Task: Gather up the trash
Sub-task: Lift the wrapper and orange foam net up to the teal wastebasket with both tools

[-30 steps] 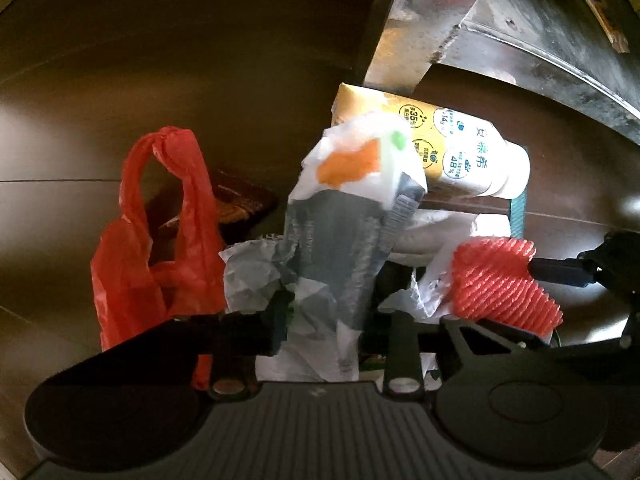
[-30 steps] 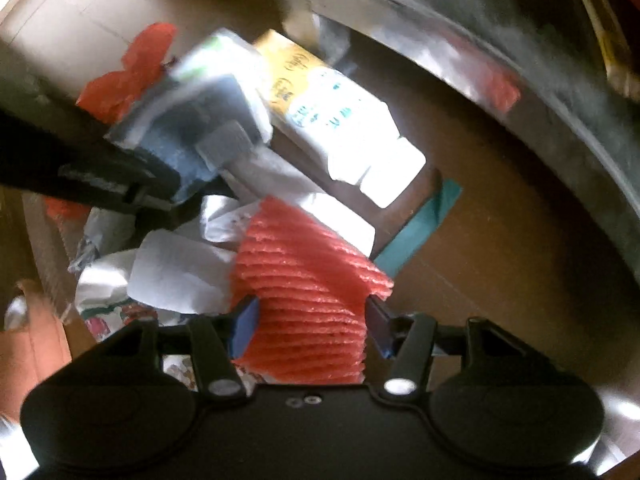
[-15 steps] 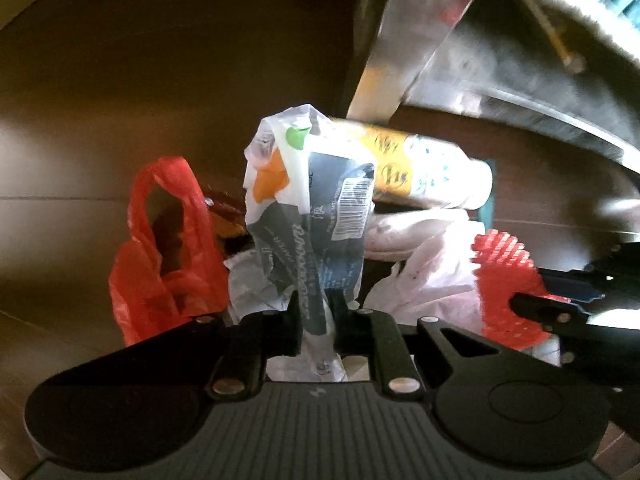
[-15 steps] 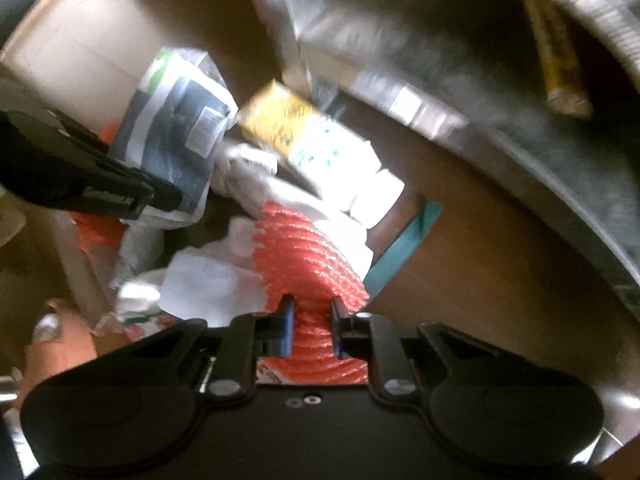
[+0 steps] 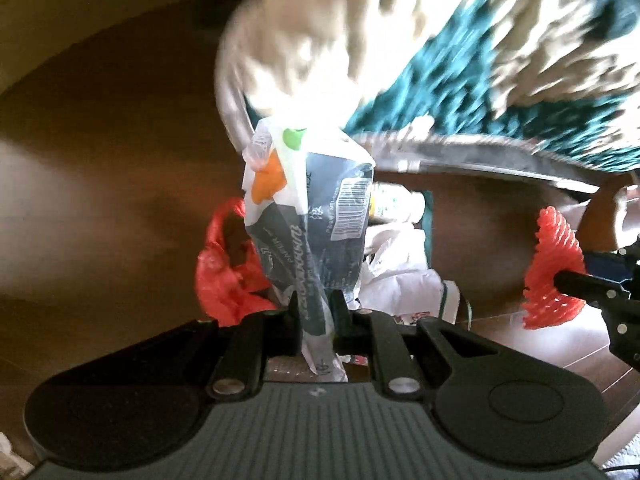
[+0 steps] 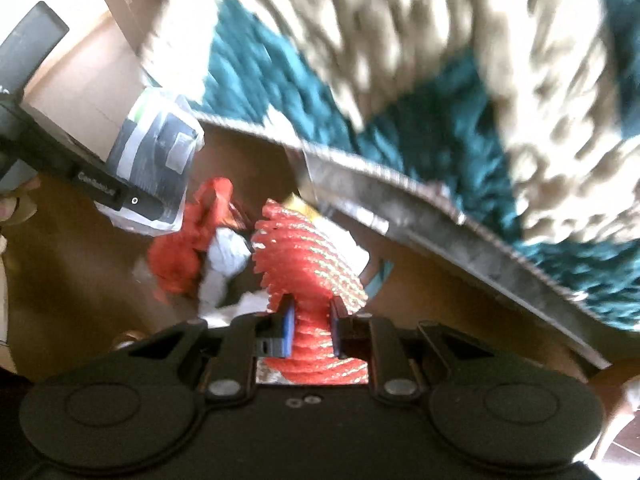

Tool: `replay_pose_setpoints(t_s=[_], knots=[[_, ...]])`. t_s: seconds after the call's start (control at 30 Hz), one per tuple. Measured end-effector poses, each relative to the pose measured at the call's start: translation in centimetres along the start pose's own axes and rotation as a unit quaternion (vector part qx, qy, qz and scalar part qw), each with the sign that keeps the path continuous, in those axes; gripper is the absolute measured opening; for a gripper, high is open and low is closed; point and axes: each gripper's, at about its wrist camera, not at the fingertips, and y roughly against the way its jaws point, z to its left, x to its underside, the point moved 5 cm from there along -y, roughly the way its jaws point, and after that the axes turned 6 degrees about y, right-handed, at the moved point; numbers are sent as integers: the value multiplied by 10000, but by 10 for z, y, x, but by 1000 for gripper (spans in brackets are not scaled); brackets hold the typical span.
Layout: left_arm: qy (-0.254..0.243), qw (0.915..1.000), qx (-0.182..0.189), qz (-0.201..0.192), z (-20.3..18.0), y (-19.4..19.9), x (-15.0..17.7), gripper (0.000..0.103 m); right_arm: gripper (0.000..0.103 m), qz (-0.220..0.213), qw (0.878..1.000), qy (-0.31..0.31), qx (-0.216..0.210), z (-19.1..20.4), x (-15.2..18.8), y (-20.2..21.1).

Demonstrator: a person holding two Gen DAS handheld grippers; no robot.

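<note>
Left gripper (image 5: 316, 312): clamped on wrapper (image 5: 308, 216), now lifted off floor; right gripper (image 6: 310, 328): clamped on foam net (image 6: 308, 264), likewise raised. Bin probably next; none visible.

The plastic bag (image 5: 224, 268) lies left of the bottle (image 5: 396, 204); crumpled paper (image 5: 400, 276) lies before the bottle; the rug (image 5: 460, 60) lies behind it.

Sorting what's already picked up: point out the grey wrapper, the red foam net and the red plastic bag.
grey wrapper (image 5: 316, 240): left wrist view, printed middle.
red foam net (image 6: 312, 264): right wrist view, ribbed upper face.
red plastic bag (image 5: 224, 276): left wrist view, crumpled body.
</note>
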Motion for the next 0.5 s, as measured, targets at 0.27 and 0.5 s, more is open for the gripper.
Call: replay_pose_setpoints(t_s=[0.27, 0.5], knots=[[-48, 9975, 117, -689, -14, 115, 6, 13, 16, -810, 9966, 80, 155, 22, -28, 112], [-20, 9907, 171, -1353, -36, 205, 28, 13, 17, -1377, 9899, 143, 299, 37, -29, 197]])
